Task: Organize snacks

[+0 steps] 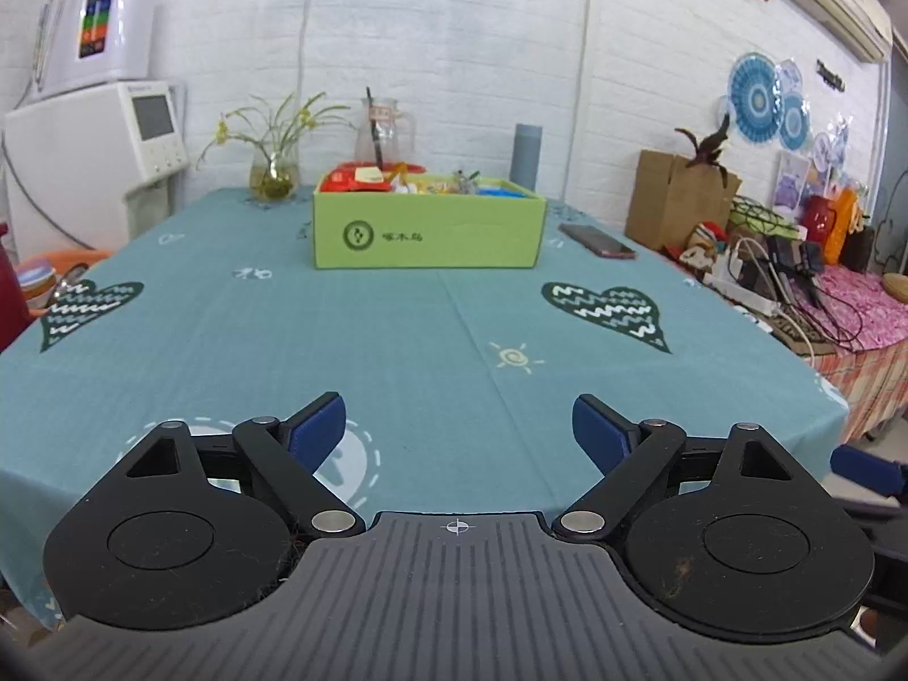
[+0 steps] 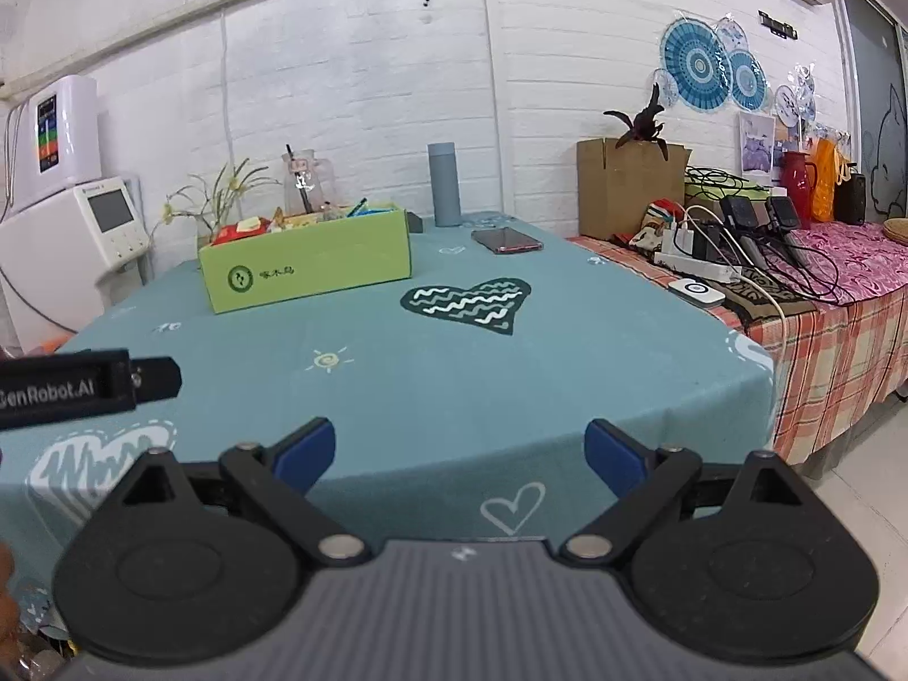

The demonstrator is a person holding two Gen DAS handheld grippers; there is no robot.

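Observation:
A green cardboard box (image 1: 425, 232) holding several snack packets (image 1: 363, 177) stands at the far middle of the teal tablecloth (image 1: 340, 340). It also shows in the right wrist view (image 2: 306, 264), far left of centre. My left gripper (image 1: 458, 425) is open and empty, held low over the near table edge, well short of the box. My right gripper (image 2: 459, 448) is open and empty, near the table's front right corner. The left gripper's body (image 2: 85, 386) shows at the left of the right wrist view.
A phone (image 1: 596, 241) lies right of the box. A grey flask (image 1: 526, 156), a glass jug (image 1: 383, 130) and a plant vase (image 1: 275, 173) stand behind it. A side table (image 2: 823, 306) with chargers, cables and a brown box is on the right.

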